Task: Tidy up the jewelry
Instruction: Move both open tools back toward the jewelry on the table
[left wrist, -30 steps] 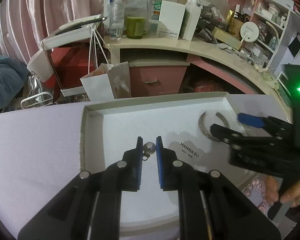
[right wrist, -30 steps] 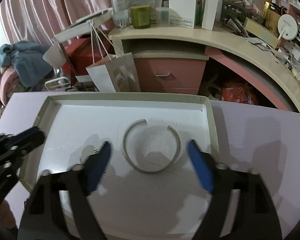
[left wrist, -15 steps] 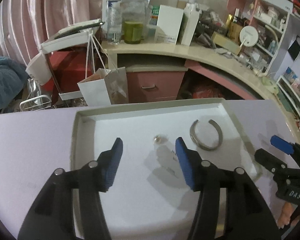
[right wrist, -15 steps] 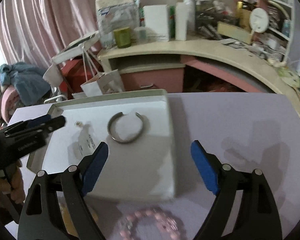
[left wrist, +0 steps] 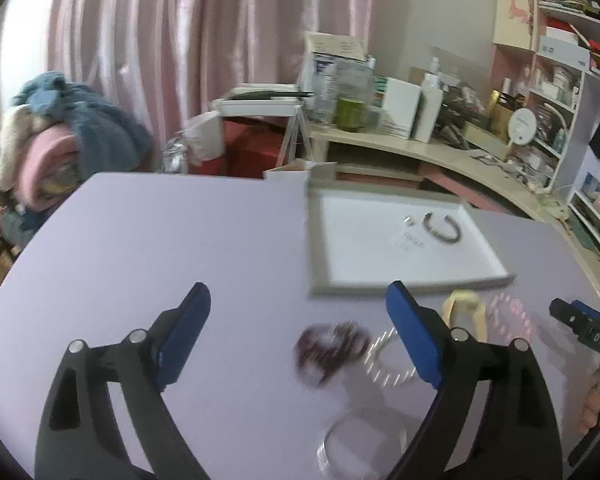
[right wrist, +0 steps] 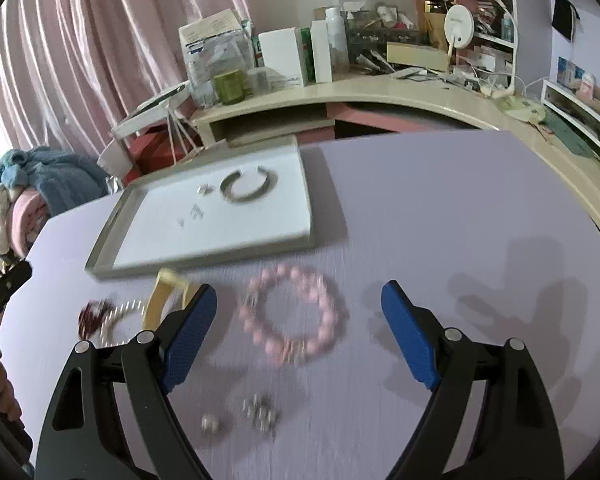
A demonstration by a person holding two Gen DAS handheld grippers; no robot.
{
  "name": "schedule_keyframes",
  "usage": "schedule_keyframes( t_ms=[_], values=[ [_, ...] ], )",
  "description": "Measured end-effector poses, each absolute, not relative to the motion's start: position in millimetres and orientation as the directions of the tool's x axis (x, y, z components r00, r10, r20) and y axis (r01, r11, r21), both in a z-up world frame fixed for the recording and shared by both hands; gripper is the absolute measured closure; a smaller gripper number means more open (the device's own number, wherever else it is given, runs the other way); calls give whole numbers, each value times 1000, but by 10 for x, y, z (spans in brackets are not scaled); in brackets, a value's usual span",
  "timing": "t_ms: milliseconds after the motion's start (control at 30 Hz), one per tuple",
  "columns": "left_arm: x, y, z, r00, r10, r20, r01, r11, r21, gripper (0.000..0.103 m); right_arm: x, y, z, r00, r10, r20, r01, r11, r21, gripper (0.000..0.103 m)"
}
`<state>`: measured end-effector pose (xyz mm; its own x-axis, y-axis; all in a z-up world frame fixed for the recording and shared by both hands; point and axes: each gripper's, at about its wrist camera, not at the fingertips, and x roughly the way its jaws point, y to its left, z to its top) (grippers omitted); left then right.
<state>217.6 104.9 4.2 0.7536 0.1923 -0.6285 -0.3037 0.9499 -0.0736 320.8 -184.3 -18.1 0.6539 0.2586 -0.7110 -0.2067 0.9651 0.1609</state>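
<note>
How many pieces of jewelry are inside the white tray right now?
2. A silver open cuff bracelet lies near the far side of the white tray, and a small silver charm sits just left of it. The small dark marks nearer the camera look like printed text.

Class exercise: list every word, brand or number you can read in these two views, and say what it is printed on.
"DAS": right gripper, partly cut off at the picture's edge.
Small print inside the white tray: too blurred to read.
Boxes on the desk: print too small to read.
</note>
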Motion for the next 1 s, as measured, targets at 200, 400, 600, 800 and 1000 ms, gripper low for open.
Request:
schedule_keyframes(
  t_ms=[200, 400, 600, 800, 1000],
  values=[
    [1641, 990, -123, 733, 228, -641, -368, 925, -92, 10, 2822, -1869, -285, 653, 250, -715, -211, 967, 145, 17],
    [1434, 803, -237, 723, 214, -657, -327, 944, -52, 10, 2566, -1812, -436, 632, 245, -736, -242, 964, 113, 28],
    [1327, 692, -271, 724, 203, -659, -302, 952, -39, 8, 2475, -1709, -535, 603, 266, -752, -279, 953, 114, 36],
    [1297, 711, -283, 721, 206, -662, -307, 951, -38, 8, 2593, -1654, -656, 594, 224, -773, -261, 962, 78, 48],
    [1290, 720, -313, 716, 204, -667, -304, 952, -34, 8, 2735, -1587, -736, 589, 197, -784, -256, 965, 50, 51]
  ],
)
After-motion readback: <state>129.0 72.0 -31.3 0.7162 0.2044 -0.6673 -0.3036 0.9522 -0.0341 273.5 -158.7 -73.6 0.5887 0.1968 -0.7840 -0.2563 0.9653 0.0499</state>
